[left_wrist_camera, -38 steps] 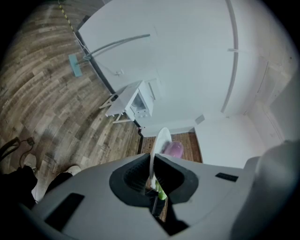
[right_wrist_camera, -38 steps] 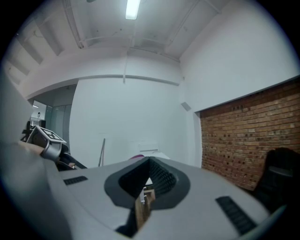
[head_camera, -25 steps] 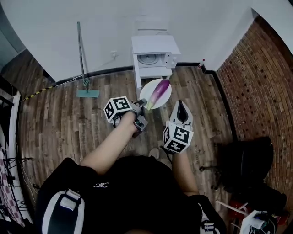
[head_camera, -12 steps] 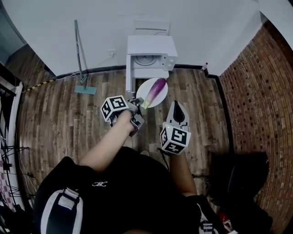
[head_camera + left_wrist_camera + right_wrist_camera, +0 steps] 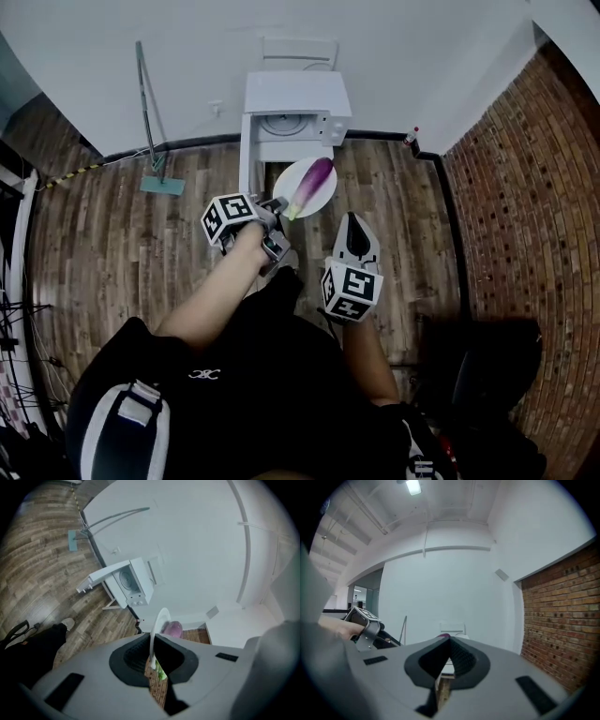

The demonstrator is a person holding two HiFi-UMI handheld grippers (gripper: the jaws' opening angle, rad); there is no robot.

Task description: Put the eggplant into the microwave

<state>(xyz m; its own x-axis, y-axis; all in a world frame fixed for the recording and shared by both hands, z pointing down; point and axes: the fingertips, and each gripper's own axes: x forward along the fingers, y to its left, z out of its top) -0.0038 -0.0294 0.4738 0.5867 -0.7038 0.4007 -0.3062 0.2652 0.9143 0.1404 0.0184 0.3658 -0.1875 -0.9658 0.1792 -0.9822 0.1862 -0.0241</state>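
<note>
A purple eggplant [image 5: 313,178] with a green stem lies on a white plate [image 5: 293,177]. My left gripper [image 5: 277,206] is shut on the plate's near rim and holds it level in the air, just in front of the white microwave [image 5: 295,114]. The microwave stands on a small white stand by the wall, its door swung open. In the left gripper view the plate [image 5: 158,623] shows edge-on between the jaws, with the eggplant [image 5: 173,629] behind it and the microwave [image 5: 127,581] beyond. My right gripper [image 5: 355,234] hangs to the right of the plate, shut and empty.
A long-handled mop [image 5: 149,117] leans on the white wall left of the microwave. A brick wall [image 5: 525,187] runs along the right, with a small bottle [image 5: 413,139] at its corner. Dark furniture stands at the lower right. The floor is wood planks.
The person has walked toward the microwave. Both grippers and the plate with the eggplant have moved forward with them, so the plate now hangs closer to the microwave's front.
</note>
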